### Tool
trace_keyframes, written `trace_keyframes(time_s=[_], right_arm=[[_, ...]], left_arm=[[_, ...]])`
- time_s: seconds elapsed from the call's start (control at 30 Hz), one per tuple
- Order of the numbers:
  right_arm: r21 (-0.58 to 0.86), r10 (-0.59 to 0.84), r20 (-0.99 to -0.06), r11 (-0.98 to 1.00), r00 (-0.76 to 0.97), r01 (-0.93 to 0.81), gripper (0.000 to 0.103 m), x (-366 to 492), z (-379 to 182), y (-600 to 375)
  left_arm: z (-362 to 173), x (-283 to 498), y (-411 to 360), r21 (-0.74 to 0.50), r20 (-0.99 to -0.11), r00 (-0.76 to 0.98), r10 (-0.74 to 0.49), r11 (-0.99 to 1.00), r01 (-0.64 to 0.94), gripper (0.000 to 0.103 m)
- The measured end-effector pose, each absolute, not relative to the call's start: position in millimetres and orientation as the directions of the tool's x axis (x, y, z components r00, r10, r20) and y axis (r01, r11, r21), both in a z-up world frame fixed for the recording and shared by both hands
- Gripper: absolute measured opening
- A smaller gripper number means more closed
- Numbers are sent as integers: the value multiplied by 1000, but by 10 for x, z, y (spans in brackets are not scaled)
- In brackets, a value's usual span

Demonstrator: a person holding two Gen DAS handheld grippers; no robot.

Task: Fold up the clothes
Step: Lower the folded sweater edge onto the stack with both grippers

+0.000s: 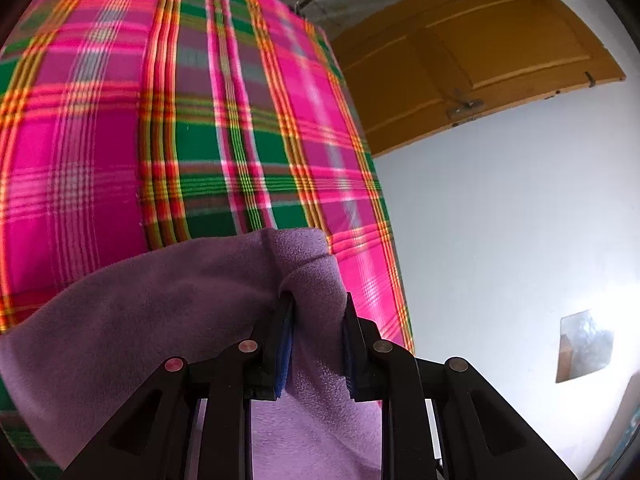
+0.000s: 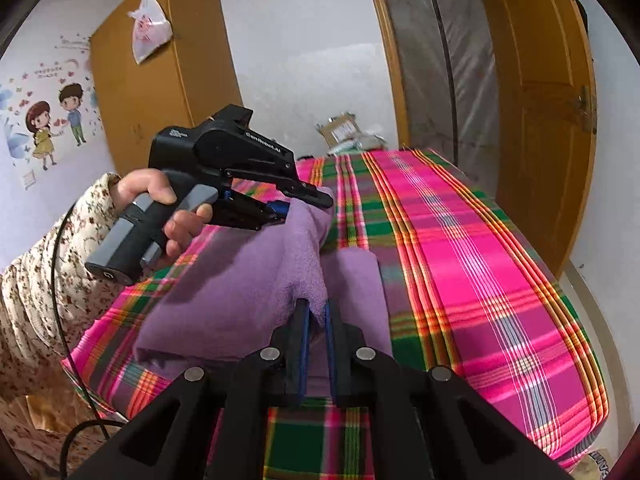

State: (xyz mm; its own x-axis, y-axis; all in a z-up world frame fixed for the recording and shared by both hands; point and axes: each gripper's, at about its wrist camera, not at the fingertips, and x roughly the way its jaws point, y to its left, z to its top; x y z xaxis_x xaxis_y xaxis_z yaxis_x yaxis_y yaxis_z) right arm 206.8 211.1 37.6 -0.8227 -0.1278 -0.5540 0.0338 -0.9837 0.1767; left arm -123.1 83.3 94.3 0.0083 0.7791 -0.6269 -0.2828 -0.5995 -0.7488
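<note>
A purple fleece garment [image 2: 240, 292] hangs between two hand-held grippers above a bed covered with a pink-and-green plaid sheet [image 2: 480, 248]. In the right wrist view the left gripper [image 2: 304, 204] sits left of centre, gripped by a hand [image 2: 168, 208] emerging from a floral sleeve [image 2: 48, 280]; its jaws are partly closed and clamp a bunched fold of the purple cloth, which drapes down and to the right from the fingertips. The right gripper [image 2: 316, 316] fills the lower centre of the same view, its jaws nearly together and pinching a thinner edge of the same garment; the rest of the cloth spreads to the lower left and rests on the sheet. In the left wrist view the left gripper [image 1: 318, 312] occupies the bottom centre, a thick wad of fleece [image 1: 200, 300] squeezed between its blue-padded fingers [image 1: 286, 344], with cloth spilling to the lower left over the plaid. A wooden door [image 2: 540, 120] stands at the upper right of the right wrist view, a wooden wardrobe [image 2: 160, 92] with a hanging plastic bag [image 2: 150, 30] at the upper left, and a cartoon wall sticker [image 2: 52, 124] at the far left.
</note>
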Motion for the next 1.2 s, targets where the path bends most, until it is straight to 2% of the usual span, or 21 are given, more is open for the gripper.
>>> trace_keyframes(time_s=[0.17, 0.4, 0.83, 0.93, 1.03, 1.1, 1.2], right_arm=[[177, -113, -586, -984, -802, 9, 8, 2028, 273, 2165], [190, -110, -620, -982, -777, -13, 8, 2031, 178, 2227], [281, -158, -672, -958, -724, -52, 8, 2155, 47, 2487], [325, -176, -663, -943, -728, -69, 9, 2192, 63, 2602], [393, -228, -613, -919, -756, -41, 10, 2236, 142, 2697], [414, -248, -600, -910, -760, -29, 12, 2204, 161, 2713], [425, -272, -601, -905, -752, -12, 23, 2125, 171, 2691]], left_arm=[[899, -1240, 878, -735, -639, 14, 769, -604, -309, 22], [958, -1243, 774, -762, -607, 13, 795, -577, -294, 25], [1191, -915, -51, -747, -560, -173, 810, -584, -317, 25], [1187, -765, -270, -711, -589, -212, 780, -625, -323, 25], [1106, -612, -410, -694, -613, -215, 760, -648, -313, 25], [1039, -517, -482, -689, -625, -212, 751, -659, -302, 25], [966, -417, -576, -707, -611, -214, 762, -647, -284, 25]])
